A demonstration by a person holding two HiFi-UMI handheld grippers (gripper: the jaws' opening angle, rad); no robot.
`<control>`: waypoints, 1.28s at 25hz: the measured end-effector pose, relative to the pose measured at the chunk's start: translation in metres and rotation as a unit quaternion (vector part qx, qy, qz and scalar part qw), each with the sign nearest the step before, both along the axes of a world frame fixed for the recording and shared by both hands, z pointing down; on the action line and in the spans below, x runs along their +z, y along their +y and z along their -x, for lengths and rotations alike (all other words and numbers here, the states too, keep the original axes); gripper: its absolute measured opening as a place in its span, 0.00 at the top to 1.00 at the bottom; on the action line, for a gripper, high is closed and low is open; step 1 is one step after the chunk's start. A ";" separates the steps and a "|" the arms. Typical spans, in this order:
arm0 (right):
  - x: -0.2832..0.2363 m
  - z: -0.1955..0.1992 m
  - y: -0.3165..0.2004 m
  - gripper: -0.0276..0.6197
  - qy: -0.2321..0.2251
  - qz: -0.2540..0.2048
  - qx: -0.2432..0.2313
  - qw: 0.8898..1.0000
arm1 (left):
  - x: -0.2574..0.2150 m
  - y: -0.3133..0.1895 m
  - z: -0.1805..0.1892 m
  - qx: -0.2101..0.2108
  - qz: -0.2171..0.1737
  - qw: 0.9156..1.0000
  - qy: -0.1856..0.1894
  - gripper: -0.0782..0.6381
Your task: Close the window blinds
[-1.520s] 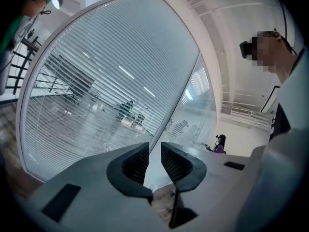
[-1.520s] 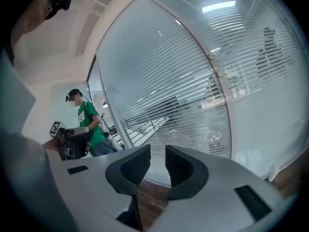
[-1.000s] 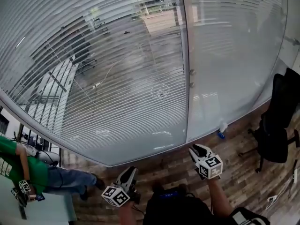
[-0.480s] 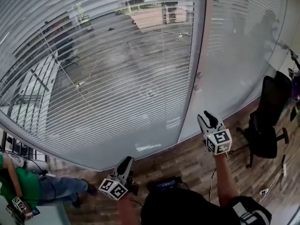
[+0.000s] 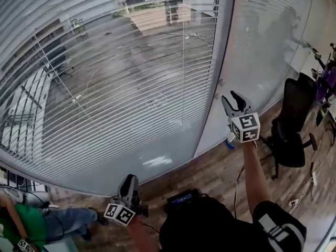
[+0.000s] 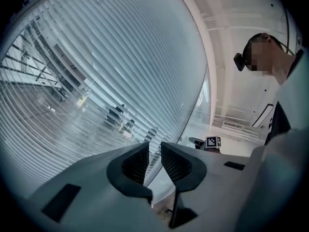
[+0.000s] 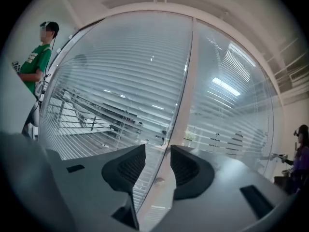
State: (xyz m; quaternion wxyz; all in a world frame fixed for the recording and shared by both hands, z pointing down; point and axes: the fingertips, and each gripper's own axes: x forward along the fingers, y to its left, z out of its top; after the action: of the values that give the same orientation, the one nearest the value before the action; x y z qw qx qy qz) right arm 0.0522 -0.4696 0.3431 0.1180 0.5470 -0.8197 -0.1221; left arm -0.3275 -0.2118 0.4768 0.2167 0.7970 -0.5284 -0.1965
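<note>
Right gripper (image 5: 235,100) centre right, jaws apart, empty | left gripper (image 5: 129,181) bottom left, parted, empty | next: find the blinds (image 5: 131,62) control by the mullion (image 5: 227,56), grip squarely

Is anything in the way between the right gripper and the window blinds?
Nothing visible does. The right gripper, jaws apart and empty, is raised in open air before the window frame post, near its two small knobs; the blinds lie just beyond. The office chair stands off to its right.
</note>
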 end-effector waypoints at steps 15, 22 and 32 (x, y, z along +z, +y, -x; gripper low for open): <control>0.021 -0.007 -0.077 0.73 0.139 -0.006 0.024 0.990 | -0.007 0.006 -0.010 -0.059 0.016 0.998 -0.017 0.77; 0.021 -0.009 -0.083 0.76 0.112 0.010 0.020 0.993 | -0.007 -0.004 -0.017 -0.056 0.025 0.998 -0.022 0.77; 0.025 -0.023 -0.090 0.76 -0.351 0.168 -0.043 0.920 | -0.007 -0.015 -0.015 -0.050 0.023 0.998 -0.022 0.77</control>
State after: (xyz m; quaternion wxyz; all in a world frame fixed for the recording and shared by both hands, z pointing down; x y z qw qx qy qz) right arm 0.0756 -0.5596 0.3686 -0.0927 0.4913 -0.8395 0.2127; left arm -0.3121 -0.2269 0.4701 0.2136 0.7682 -0.5769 -0.1773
